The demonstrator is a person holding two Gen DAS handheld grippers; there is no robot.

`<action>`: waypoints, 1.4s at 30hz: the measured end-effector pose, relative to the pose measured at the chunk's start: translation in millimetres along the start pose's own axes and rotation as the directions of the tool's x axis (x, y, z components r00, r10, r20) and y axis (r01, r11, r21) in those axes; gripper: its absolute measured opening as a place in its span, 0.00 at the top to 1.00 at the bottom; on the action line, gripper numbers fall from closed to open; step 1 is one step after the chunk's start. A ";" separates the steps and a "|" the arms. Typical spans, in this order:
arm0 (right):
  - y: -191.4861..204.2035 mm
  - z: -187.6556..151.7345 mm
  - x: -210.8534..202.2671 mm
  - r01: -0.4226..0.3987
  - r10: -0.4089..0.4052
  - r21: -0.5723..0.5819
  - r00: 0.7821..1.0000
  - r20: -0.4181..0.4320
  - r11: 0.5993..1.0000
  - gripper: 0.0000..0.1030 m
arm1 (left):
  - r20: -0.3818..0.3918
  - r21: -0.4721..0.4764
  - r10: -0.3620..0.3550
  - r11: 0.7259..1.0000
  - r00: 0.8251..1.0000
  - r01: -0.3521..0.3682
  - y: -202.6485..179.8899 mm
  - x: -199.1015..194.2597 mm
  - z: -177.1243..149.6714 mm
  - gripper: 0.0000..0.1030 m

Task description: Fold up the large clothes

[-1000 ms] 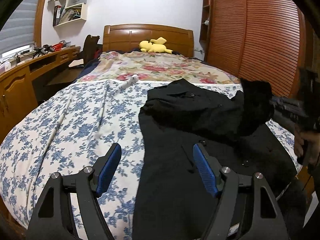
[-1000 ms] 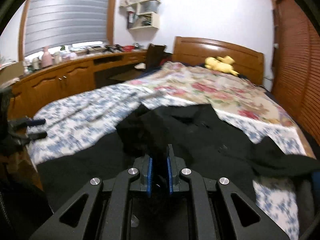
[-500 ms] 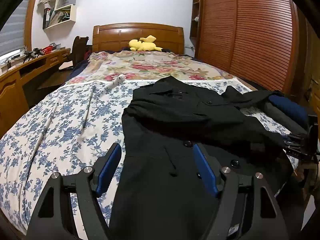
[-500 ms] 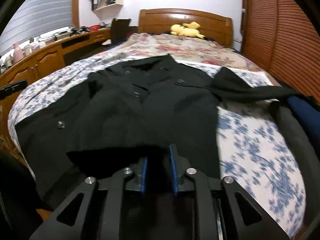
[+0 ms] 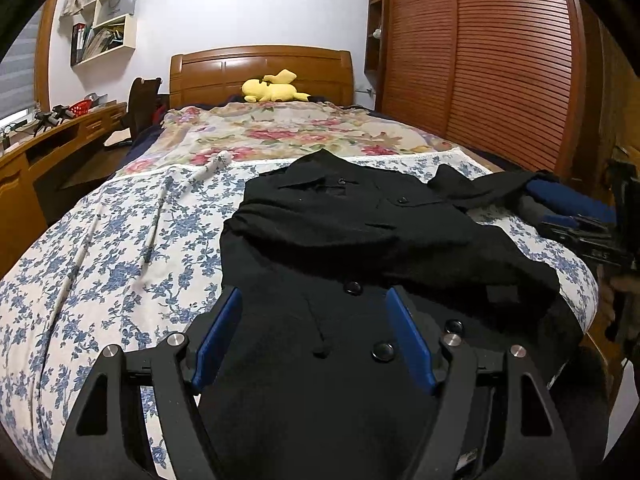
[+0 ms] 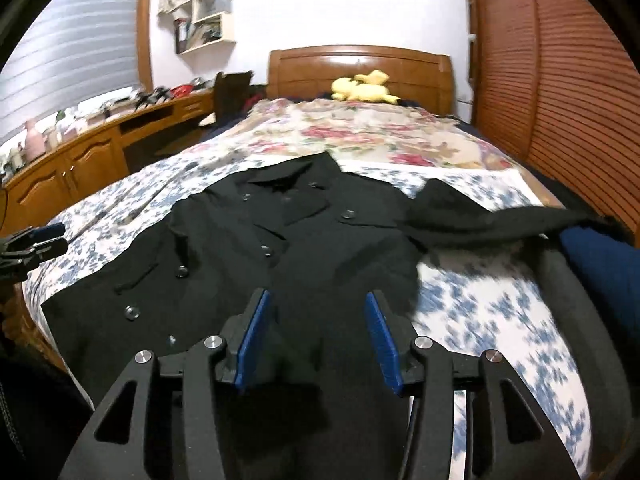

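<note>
- The long black buttoned coat [image 5: 360, 240] lies face up, lengthwise on the bed with the blue-flowered white sheet [image 5: 100, 248], collar toward the wooden headboard [image 5: 260, 72] at 12 o'clock and hem hanging off the foot at 6 o'clock; I take that as laid flat so each fold can be worked from the foot end
- One black sleeve [image 5: 392, 248] is folded across the chest, running from 9 o'clock toward 3 o'clock, which narrows the body on that side
- The other sleeve [image 6: 492, 220] is stretched out toward 3 o'clock, its end over a pile of dark grey and navy clothes [image 6: 592, 264] at the bed's edge; by my guess it is the next part to bring in
- The left hand-held gripper [image 5: 314, 336] hangs low over the lower front of the coat, pointed up the bed toward 12 o'clock, jaws spread wide with nothing between them
- The right hand-held gripper [image 6: 316, 340] sits level over the hem on the other side, also aimed at 12 o'clock, jaws wide apart and gripping nothing
- A yellow plush toy [image 5: 274, 88] rests by the headboard, well apart from the coat
</note>
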State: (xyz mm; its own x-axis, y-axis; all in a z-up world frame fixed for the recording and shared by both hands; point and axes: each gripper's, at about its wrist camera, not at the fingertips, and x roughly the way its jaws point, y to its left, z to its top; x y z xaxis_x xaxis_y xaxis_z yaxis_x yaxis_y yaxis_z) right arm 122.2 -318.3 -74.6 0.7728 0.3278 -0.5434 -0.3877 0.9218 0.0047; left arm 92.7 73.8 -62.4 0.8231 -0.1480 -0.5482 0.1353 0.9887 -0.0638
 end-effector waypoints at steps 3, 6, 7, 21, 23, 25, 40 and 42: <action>11.1 -2.9 25.0 -0.040 0.038 -0.032 0.998 -0.058 0.999 0.50 | -0.002 0.004 -0.001 1.000 1.000 0.001 -2.2 1.3 0.6 0.27; 24.1 -15.5 42.0 -0.081 0.073 -0.060 0.989 -0.126 0.995 0.50 | -0.005 0.008 -0.002 1.000 1.000 0.002 -3.3 1.7 0.3 0.27; 27.1 -22.2 46.6 -0.100 0.090 -0.059 0.984 -0.153 0.993 0.50 | -0.004 0.009 -0.001 1.000 1.000 0.001 -3.5 1.2 0.1 0.27; 22.0 -52.5 22.2 -0.107 0.090 -0.082 0.977 -0.192 0.991 0.49 | 0.007 0.013 0.001 1.000 1.000 -0.001 -7.5 0.7 0.8 0.27; 10.9 -49.0 19.5 -0.085 0.072 -0.066 0.982 -0.176 0.994 0.48 | 0.007 0.015 -0.003 1.000 1.000 0.003 -9.9 2.2 0.8 0.27; -0.3 -50.7 22.9 -0.063 0.053 -0.050 0.982 -0.182 0.997 0.47 | 0.006 0.016 -0.010 1.000 1.000 0.010 -12.7 3.9 1.3 0.27; -2.9 -60.8 47.1 -0.133 0.107 -0.106 0.969 -0.222 0.985 0.93 | -0.018 0.070 -0.042 0.997 0.999 0.044 -53.5 25.1 4.1 0.27; -11.4 -54.8 40.6 -0.079 0.059 -0.108 0.983 -0.175 0.991 0.93 | -0.018 0.078 -0.041 0.996 0.999 0.042 -58.6 26.7 6.8 0.27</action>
State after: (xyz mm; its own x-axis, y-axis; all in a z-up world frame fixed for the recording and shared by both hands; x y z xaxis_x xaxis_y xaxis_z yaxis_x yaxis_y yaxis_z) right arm 130.5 -326.9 -142.8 0.6484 0.3404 -0.6809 -0.4994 0.8653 -0.0429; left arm 110.5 11.7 -67.6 0.8068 -0.1882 -0.5601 0.2125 0.9769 -0.0221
